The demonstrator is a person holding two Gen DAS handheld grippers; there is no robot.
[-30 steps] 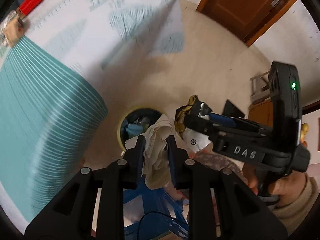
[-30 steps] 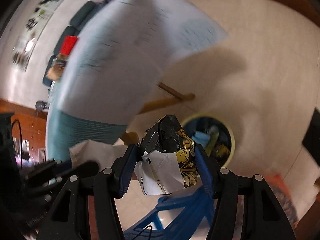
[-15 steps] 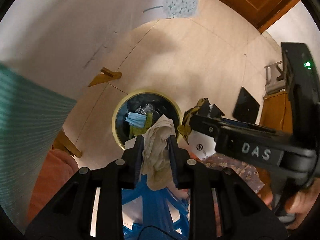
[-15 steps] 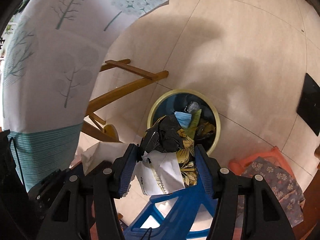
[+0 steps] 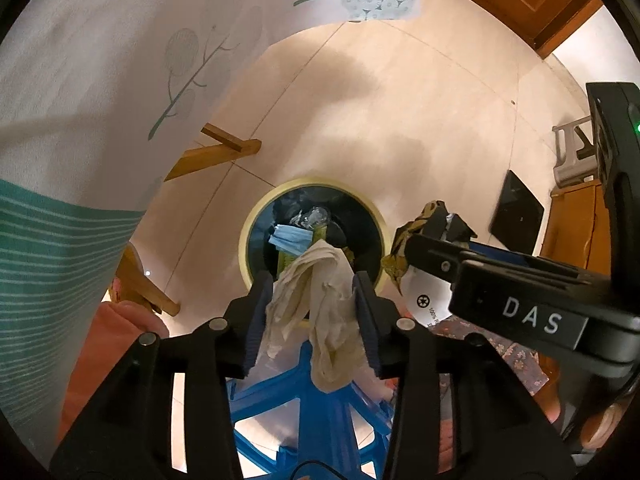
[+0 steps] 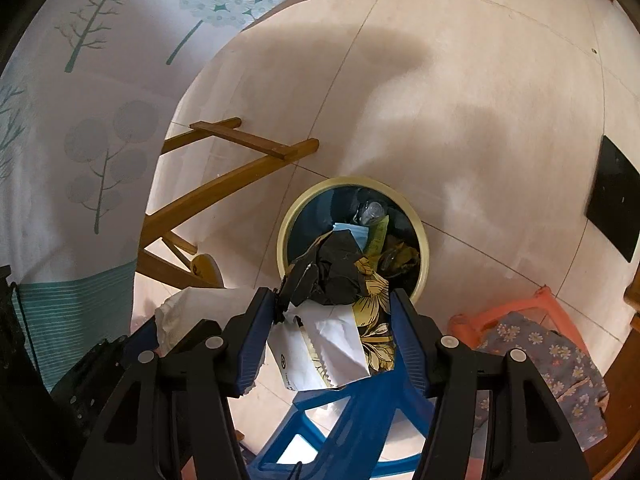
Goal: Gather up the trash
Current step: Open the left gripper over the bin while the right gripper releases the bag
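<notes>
A round bin point(image 5: 256, 220) with a yellow rim stands on the floor, holding a blue mask, a clear bottle and wrappers. My left gripper point(image 5: 312, 282) points straight down over its near rim. Its jaws are opening, and a crumpled beige tissue point(image 5: 320, 312) still hangs loosely between them. My right gripper point(image 6: 332, 298) is shut on a bundle of black-and-gold wrapper and white paper point(image 6: 340, 276), held over the near edge of the bin point(image 6: 424, 240). The right gripper point(image 5: 440, 248) also shows beside the left one.
A blue plastic stool point(image 6: 352, 400) stands right beneath both grippers. A tablecloth point(image 5: 100, 80) hangs at the left over wooden table legs point(image 6: 224, 184). An orange stool with a floral cushion point(image 6: 540, 340) and a black flat panel point(image 6: 612, 200) lie to the right.
Both grippers have come down from table height to just above the bin. The left jaws have widened and the tissue has spread out between them. The right grip is unchanged.
</notes>
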